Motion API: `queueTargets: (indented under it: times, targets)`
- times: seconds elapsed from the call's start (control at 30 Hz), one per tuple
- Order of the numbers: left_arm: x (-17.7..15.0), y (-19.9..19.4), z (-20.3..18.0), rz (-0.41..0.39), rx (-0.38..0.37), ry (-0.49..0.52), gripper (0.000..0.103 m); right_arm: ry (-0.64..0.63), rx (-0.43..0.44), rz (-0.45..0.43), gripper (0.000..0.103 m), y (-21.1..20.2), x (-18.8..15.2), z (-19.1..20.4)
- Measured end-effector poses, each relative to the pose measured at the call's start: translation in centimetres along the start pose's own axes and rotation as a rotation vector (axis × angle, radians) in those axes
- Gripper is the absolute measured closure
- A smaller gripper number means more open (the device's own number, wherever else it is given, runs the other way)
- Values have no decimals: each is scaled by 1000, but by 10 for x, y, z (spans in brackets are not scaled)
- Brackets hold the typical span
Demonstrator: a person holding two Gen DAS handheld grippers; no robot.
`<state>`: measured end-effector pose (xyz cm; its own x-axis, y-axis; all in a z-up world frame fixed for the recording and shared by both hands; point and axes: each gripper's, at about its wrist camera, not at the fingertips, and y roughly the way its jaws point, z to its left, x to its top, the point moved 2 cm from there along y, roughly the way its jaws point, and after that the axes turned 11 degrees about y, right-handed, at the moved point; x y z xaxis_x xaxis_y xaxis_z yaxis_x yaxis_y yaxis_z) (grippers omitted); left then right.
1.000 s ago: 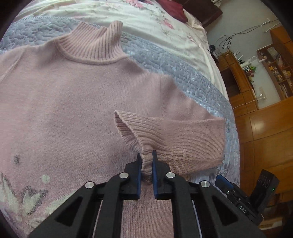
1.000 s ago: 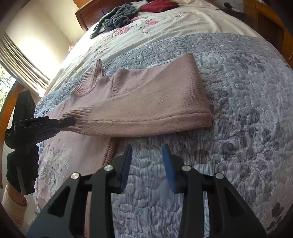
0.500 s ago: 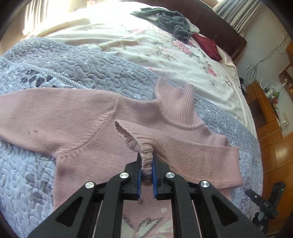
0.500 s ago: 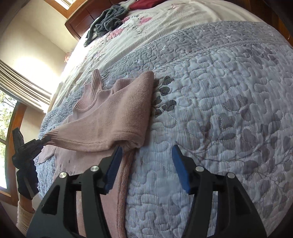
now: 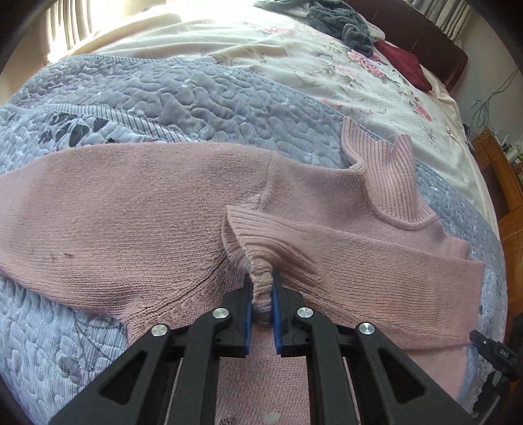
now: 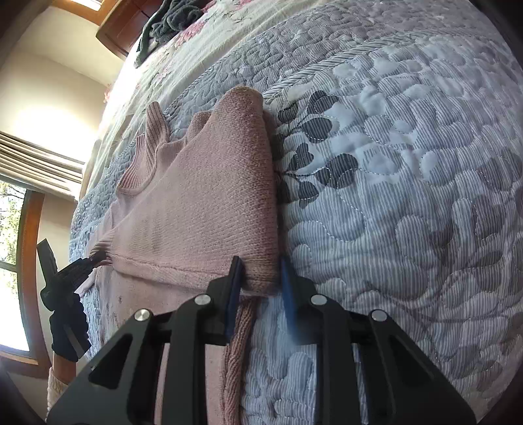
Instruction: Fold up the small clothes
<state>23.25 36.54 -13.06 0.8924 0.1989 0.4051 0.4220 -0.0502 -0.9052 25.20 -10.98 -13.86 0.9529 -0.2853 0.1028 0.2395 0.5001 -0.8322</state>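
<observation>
A pink knit sweater (image 5: 130, 215) lies flat on the blue-grey quilt (image 5: 163, 94), its ribbed collar (image 5: 392, 183) pointing to the far side. My left gripper (image 5: 261, 294) is shut on the ribbed cuff (image 5: 248, 242) of one sleeve, which is folded across the chest. In the right wrist view the folded sleeve (image 6: 202, 202) ends in a crease at the shoulder. My right gripper (image 6: 260, 278) is open, with the near corner of that crease between its blue pads. The left gripper (image 6: 94, 256) shows there at the far left, holding the cuff.
The other sleeve (image 5: 65, 209) stretches out to the left. A floral sheet (image 5: 261, 59) covers the far half of the bed, with a grey garment pile (image 5: 343, 19) and a dark red cloth (image 5: 405, 62) near the headboard (image 5: 434, 42). A window (image 6: 9, 229) is at the left.
The left gripper has carried the cuff further across the chest. The right gripper has moved up to the sleeve's crease, and its jaws have narrowed around the corner.
</observation>
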Motion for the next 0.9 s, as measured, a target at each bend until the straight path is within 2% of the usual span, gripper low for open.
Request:
queueTargets:
  times: [0.1, 0.17, 0.27, 0.33, 0.4, 0.5, 0.6, 0.77, 0.9]
  targets:
    - [-5, 5, 14, 13, 10, -22, 84, -29, -36, 1, 80, 1, -1, 4]
    - [-7, -2, 23, 0, 0, -48, 81, -70, -77, -8, 76, -2, -3, 13]
    - [-5, -30, 33, -68, 45, -59, 81, -172, -164, -74, 72, -16, -10, 37]
    - [0, -50, 32, -128, 68, -30, 81, -216, -153, -118, 64, -28, -15, 54]
    - [4, -60, 19, -153, 48, 11, 81, -225, -106, -116, 63, -31, -18, 68]
    - [7, -54, -12, -130, -29, 70, 81, -238, -78, -73, 63, -18, -20, 87]
    - [7, -32, -34, -77, -77, 89, 80, -256, -111, -41, 63, 3, -23, 97]
    - [-7, 17, -28, 48, -60, 43, 77, -219, -166, 30, 63, 37, -26, 77]
    - [-11, 22, -23, 30, -91, 28, 77, -215, -154, 27, 63, 41, -27, 75]
